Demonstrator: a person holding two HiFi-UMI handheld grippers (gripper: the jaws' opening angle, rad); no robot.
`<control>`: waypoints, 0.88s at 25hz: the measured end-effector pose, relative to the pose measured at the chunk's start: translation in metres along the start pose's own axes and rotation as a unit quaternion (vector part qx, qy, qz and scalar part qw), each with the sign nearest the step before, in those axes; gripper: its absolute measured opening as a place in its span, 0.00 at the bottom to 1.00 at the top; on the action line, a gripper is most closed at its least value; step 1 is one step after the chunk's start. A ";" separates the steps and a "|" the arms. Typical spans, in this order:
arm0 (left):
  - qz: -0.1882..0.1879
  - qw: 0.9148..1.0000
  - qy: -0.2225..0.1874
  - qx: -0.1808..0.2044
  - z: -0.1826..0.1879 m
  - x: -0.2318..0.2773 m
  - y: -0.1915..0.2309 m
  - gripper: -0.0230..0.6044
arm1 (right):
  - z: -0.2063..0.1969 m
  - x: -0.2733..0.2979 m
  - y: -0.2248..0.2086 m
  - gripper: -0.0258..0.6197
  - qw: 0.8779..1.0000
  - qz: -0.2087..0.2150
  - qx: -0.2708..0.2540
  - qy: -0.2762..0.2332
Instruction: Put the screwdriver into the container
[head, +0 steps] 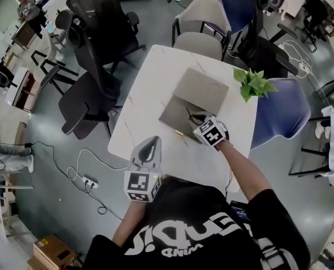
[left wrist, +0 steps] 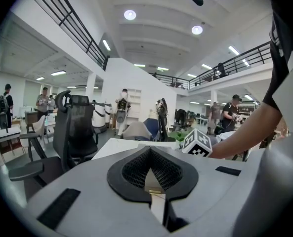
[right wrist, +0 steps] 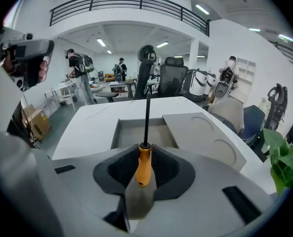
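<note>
By the desk's (head: pixel 155 83) near edge, the left tool (head: pixel 151 148) hovers with its jaws together and nothing between them. Further in, toward the right edge, the right tool (head: pixel 203 127) is clamped on the screwdriver (right wrist: pixel 143 164). The orange handle sits between the pads and the black shaft sticks straight out ahead of the jaws. The tool is at the near right corner of the open grey container (right wrist: pixel 136 132), and the shaft reaches in over its hollow. Whether the tip touches the bottom cannot be told. The container's flat lid (head: pixel 200 89) lies just beyond it, and a green plant (head: pixel 252 83) stands at the far right corner
</note>
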State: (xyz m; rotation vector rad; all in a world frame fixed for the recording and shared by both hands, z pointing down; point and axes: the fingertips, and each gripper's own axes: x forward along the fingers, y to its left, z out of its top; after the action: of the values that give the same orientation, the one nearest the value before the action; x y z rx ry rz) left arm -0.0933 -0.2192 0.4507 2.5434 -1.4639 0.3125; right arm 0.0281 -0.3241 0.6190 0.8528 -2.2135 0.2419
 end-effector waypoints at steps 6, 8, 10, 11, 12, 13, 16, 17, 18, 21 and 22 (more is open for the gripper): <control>0.013 1.000 0.003 -0.006 -0.004 -0.007 0.007 0.06 | 0.003 0.024 0.002 0.16 0.999 0.009 -0.026 0.032; 0.017 1.000 0.004 -0.008 -0.005 -0.009 0.010 0.06 | -0.001 0.030 0.003 0.16 0.998 0.010 -0.037 0.044; 0.021 1.000 0.006 -0.008 -0.007 -0.011 0.012 0.06 | -0.005 0.035 0.003 0.16 0.997 0.010 -0.049 0.056; 0.022 1.000 0.006 -0.009 -0.008 -0.011 0.013 0.06 | -0.007 0.037 0.004 0.16 0.996 0.012 -0.055 0.064; 0.023 1.000 0.007 -0.010 -0.009 -0.011 0.014 0.06 | -0.010 0.040 0.004 0.16 0.996 0.014 -0.059 0.073; 0.024 1.000 0.008 -0.011 -0.009 -0.011 0.014 0.06 | -0.013 0.042 0.004 0.16 0.995 0.015 -0.062 0.080; 0.025 1.000 0.011 -0.013 -0.010 -0.010 0.016 0.06 | -0.015 0.047 0.002 0.16 0.994 0.012 -0.066 0.087; 0.025 1.000 0.011 -0.014 -0.010 -0.009 0.016 0.06 | -0.016 0.048 0.002 0.16 0.994 0.011 -0.068 0.088; 0.025 1.000 0.012 -0.015 -0.011 -0.009 0.016 0.06 | -0.017 0.049 0.003 0.16 0.993 0.011 -0.069 0.090; 0.024 0.999 0.013 -0.017 -0.013 -0.007 0.016 0.06 | -0.022 0.052 0.003 0.16 0.993 0.013 -0.066 0.092; 0.023 0.999 0.014 -0.018 -0.014 -0.006 0.016 0.06 | -0.025 0.053 0.003 0.16 0.994 0.014 -0.062 0.094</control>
State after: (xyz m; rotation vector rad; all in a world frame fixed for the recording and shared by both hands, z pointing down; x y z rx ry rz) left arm -0.1112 -0.2190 0.4633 2.4702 -1.5060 0.3229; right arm 0.0135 -0.3383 0.6743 0.7019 -2.0424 0.1889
